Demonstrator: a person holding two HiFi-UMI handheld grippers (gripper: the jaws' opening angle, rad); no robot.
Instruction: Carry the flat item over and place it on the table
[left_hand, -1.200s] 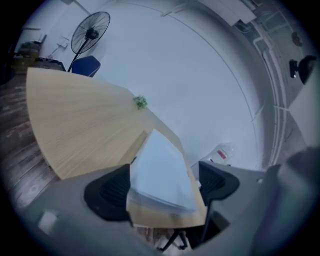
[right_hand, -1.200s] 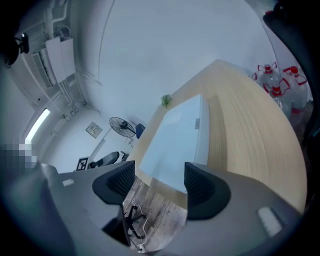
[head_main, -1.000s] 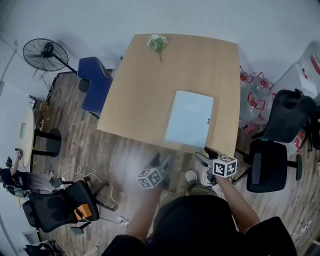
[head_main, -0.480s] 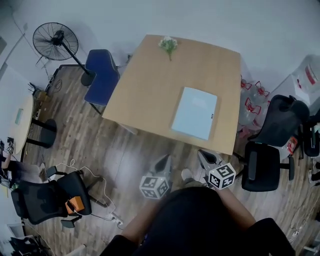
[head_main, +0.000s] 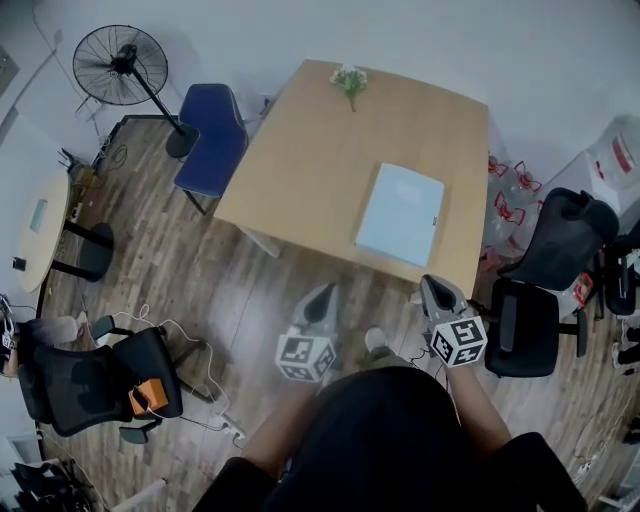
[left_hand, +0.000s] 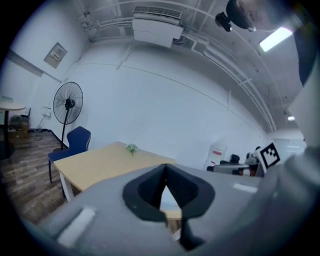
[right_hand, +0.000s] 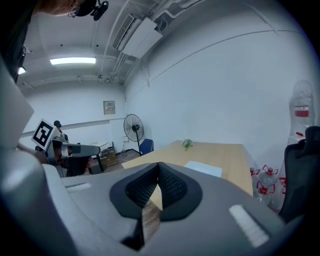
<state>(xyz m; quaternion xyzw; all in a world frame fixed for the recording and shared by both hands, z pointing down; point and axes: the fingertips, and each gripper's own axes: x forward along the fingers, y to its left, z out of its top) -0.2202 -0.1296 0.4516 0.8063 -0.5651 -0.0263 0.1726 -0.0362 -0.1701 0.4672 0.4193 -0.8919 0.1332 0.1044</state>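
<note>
Head view, left to right:

- Fan (head_main: 120, 65): round wire cage on a thin pole, standing at the far left.
- Blue chair (head_main: 215, 135): padded, touching or just beside the table's left edge.
- Table (head_main: 300, 180): smooth pale wood, four-sided, with rounded corners. Flowers (head_main: 349, 80), a small white-and-green sprig, lie at its far edge.
- Sheet (head_main: 401, 213): pale blue, flat and rectangular. It lies on the right half of the table, just inside the near edge. The rest of the top is bare.
- Left gripper (head_main: 325, 295): grey jaws closed tip to tip, with nothing between them. It is over the plank floor (head_main: 250, 290), well short of the table's near edge.
- Right gripper (head_main: 432, 285): jaws likewise closed and empty, near the table's near right corner.
- Black chair (head_main: 540, 290): just right of that corner, narrowing the passage there. Red-capped bottles (head_main: 505, 180) crowd the table's right edge.

Open floor lies between the person and the near edge.

View differences:

- Only the left gripper view shows the ceiling air unit (left_hand: 156, 30).
- Only the right gripper view shows a wall plaque (right_hand: 109, 107).
- Both gripper views show ribbed black pads meeting.
</note>
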